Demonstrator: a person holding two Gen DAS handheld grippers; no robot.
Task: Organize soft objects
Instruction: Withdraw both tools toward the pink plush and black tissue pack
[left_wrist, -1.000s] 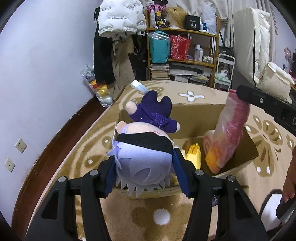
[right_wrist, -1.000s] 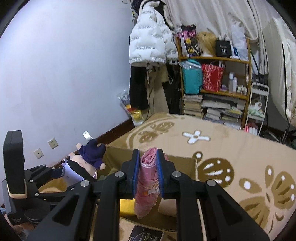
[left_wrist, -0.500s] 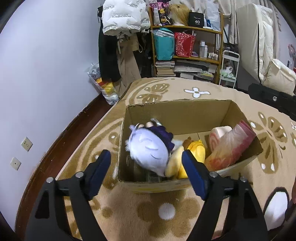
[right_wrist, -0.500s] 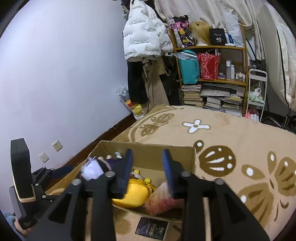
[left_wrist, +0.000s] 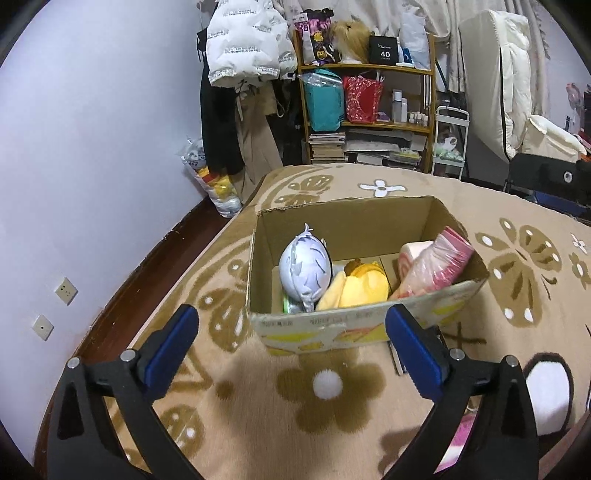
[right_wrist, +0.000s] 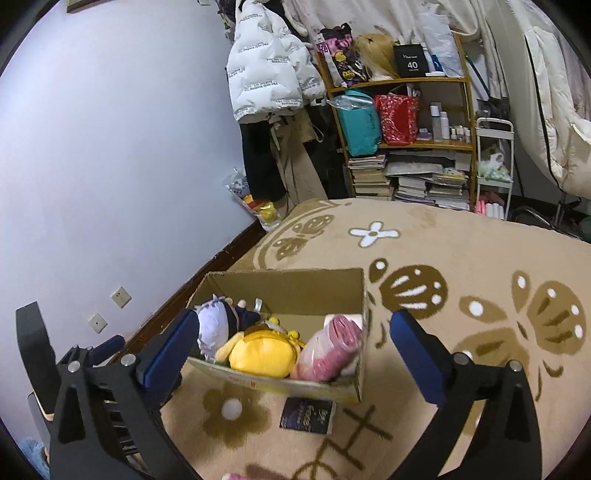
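Note:
A cardboard box (left_wrist: 343, 325) (right_wrist: 284, 291) stands on the patterned rug. Inside lie a lavender-haired plush doll (left_wrist: 304, 267) (right_wrist: 212, 325) at the left, a yellow plush (left_wrist: 356, 290) (right_wrist: 260, 350) in the middle and a pink roll in a clear bag (left_wrist: 434, 264) (right_wrist: 330, 347) at the right. My left gripper (left_wrist: 291, 339) is open and empty, above the rug before the box's near wall. My right gripper (right_wrist: 295, 343) is open and empty, its fingers straddling the box from above.
A beige rug (left_wrist: 332, 413) with brown flower patterns covers the floor. A dark booklet (right_wrist: 306, 415) lies by the box. A shelf (left_wrist: 369, 110) with bags and books, hanging coats (left_wrist: 240, 74) and a bag of toys (left_wrist: 214, 181) stand along the far wall.
Both grippers opened and drew back. The plush doll dropped from my left gripper into the box's left side; the pink bagged roll dropped from my right gripper into its right side.

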